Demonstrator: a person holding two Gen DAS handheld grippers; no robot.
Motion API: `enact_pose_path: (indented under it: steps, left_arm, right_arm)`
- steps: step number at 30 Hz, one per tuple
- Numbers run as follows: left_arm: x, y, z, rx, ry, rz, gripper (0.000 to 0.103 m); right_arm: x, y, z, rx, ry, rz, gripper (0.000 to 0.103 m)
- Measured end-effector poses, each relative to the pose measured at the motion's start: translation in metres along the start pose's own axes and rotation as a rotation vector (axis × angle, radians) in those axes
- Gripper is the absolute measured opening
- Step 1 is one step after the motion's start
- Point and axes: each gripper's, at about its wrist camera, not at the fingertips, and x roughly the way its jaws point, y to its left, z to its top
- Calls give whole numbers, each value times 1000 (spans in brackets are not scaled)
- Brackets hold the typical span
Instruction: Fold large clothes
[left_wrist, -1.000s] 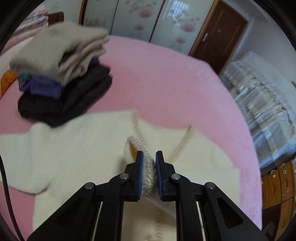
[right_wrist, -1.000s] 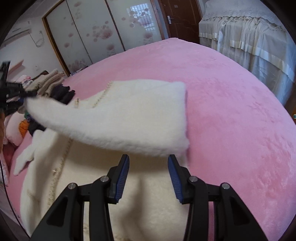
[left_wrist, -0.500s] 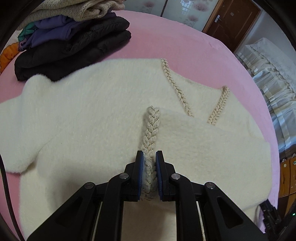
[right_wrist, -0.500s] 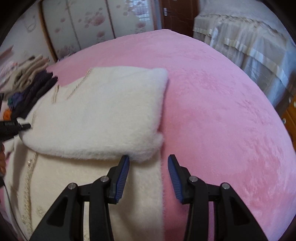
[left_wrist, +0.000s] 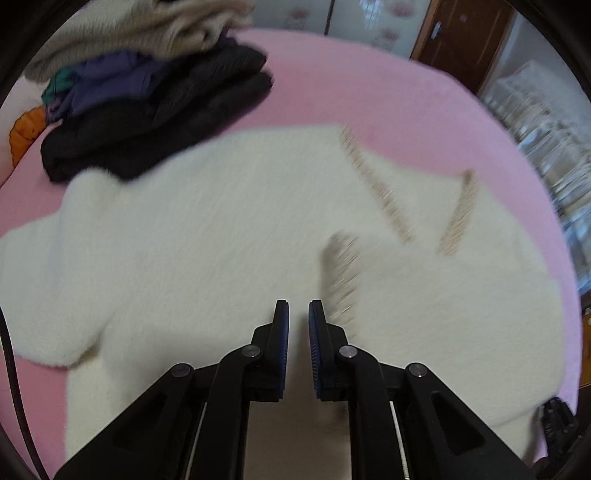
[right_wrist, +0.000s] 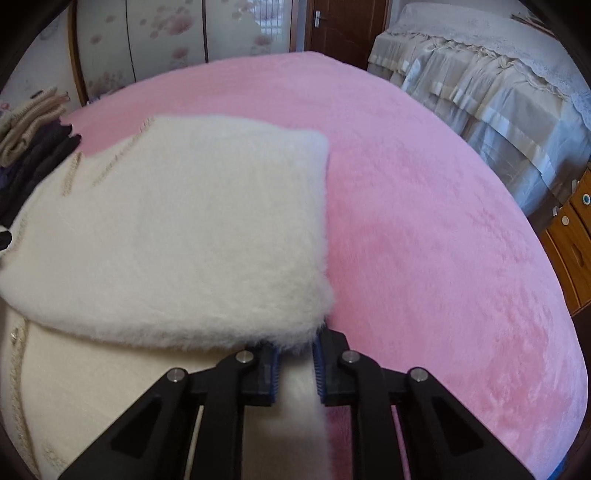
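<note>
**Cream cardigan half folded on the pink bed**

On the pink bedspread (right_wrist: 424, 206) the fluffy cream cardigan (left_wrist: 207, 236) lies flat, its braided trim (left_wrist: 373, 184) running away from the cameras toward the neckline. The left gripper (left_wrist: 297, 314) angles steeply down over it, jaws together with nothing between them. The right gripper (right_wrist: 295, 345), also tilted down, is closing on the folded flap's near corner. A pile of folded clothes (left_wrist: 147, 96) sits just beyond the cardigan's far left sleeve.

Each black hand-held gripper (left_wrist: 297, 314) (right_wrist: 295, 345) has blue pads and silver screws.
</note>
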Motion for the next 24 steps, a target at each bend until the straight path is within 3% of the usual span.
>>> enact_pose_path:
  steps: [5,9,11,13,17,20,21,22,24]
  left_arm:
    - [-3,17,-7,-41,3,-85,9]
    - [-27,9,-3,8,-34,-116,9]
    - [-42,-2,0,46,-65,-144,10]
    - [-51,-15,3,79,-80,-163,11]
    - [-48,-45,9,116,-64,-187,11]
    - [-34,-67,11,147,-53,-166,11]
    - [-26,-74,12,154,-43,-162,11]
    - [-20,-77,13,158,-35,-159,11]
    - [-8,-84,13,168,-11,-150,11]
  right_arm:
    - [-15,-13,0,28,36,63,15]
    - [-47,-28,-1,24,16,144,18]
    - [-67,-36,5,20,-24,168,28]
    - [-79,-43,19,34,-63,173,47]
    - [-71,-44,64,60,-103,148,49]
    - [-47,-33,97,34,-125,140,49]
    - [-37,-28,107,31,-122,143,43]
    - [-29,-23,114,26,-122,147,28]
    - [-7,-10,127,17,-87,168,13]
